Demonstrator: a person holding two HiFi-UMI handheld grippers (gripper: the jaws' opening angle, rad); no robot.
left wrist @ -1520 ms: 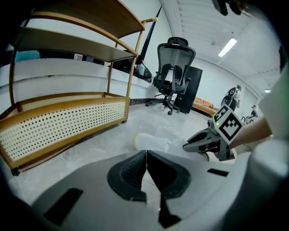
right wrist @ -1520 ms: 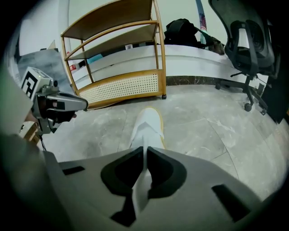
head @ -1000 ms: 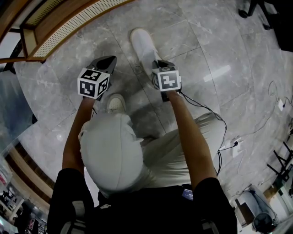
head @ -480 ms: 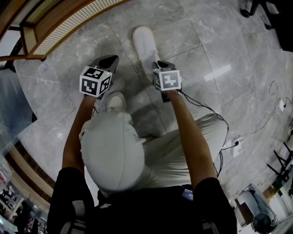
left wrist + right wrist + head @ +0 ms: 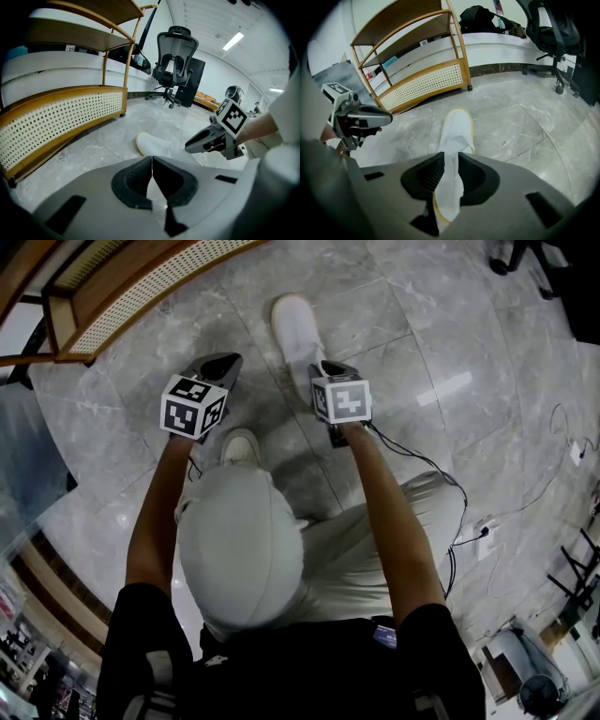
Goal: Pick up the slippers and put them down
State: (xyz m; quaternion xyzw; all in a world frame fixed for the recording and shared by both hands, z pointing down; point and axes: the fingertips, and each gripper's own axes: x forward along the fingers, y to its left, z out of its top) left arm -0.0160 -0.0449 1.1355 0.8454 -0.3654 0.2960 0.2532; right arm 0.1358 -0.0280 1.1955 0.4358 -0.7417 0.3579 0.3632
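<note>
Wood rack [image 5: 122,296] with a perforated panel is standing at left on the grey marble floor [image 5: 422,315]. Left gripper [image 5: 217,364] is hovering, jaws pressed together, empty. White slipper [image 5: 295,329] is lying on the floor, its near end between the jaws of the right gripper [image 5: 323,371], which have just been opening. Black cable [image 5: 427,470] is trailing off to the right.

Floor [image 5: 487,352] was polished grey marble, glossy. Slipper [image 5: 295,329] was white matt cloth. Shelf [image 5: 424,82] was light wood with a perforated panel. Right gripper [image 5: 446,161] shell looked matt grey plastic; pads [image 5: 430,173] black, ribbed.
</note>
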